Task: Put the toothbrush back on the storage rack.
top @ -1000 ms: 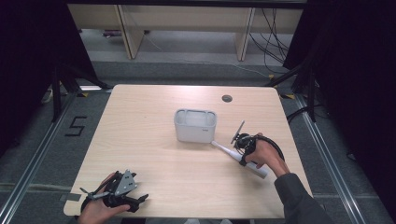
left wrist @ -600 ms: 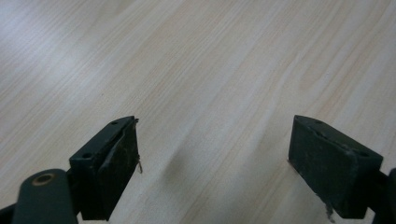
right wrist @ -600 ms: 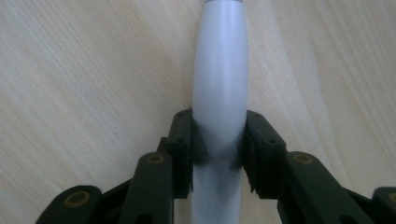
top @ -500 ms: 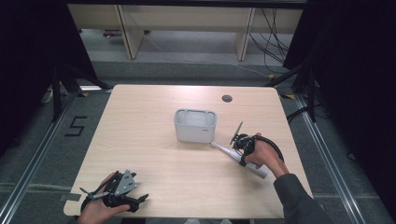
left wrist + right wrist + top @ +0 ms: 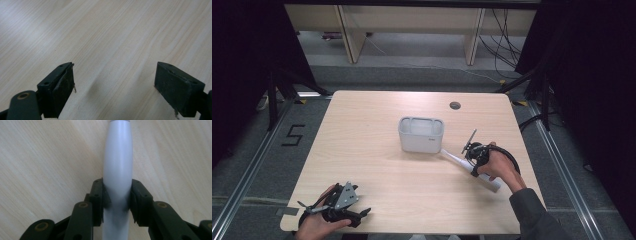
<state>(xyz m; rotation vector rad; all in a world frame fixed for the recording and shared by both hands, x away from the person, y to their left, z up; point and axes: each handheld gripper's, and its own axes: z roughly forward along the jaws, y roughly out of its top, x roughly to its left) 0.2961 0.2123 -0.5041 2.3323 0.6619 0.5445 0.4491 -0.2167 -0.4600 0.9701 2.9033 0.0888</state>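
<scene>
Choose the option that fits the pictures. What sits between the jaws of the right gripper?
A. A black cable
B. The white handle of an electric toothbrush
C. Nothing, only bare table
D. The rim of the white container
B: in the right gripper view the right gripper has both pads pressed against the rounded white toothbrush handle, which lies on the table beside the white container.

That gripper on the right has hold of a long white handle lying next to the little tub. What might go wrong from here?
Two things, I'd guess. The right gripper pinches the white handle on its smooth, rounded sides, so it might slip or roll in the jaws when lifted. Also, the handle's thin end lies right beside the white tub, so swinging it could knock the tub across the table.
</scene>
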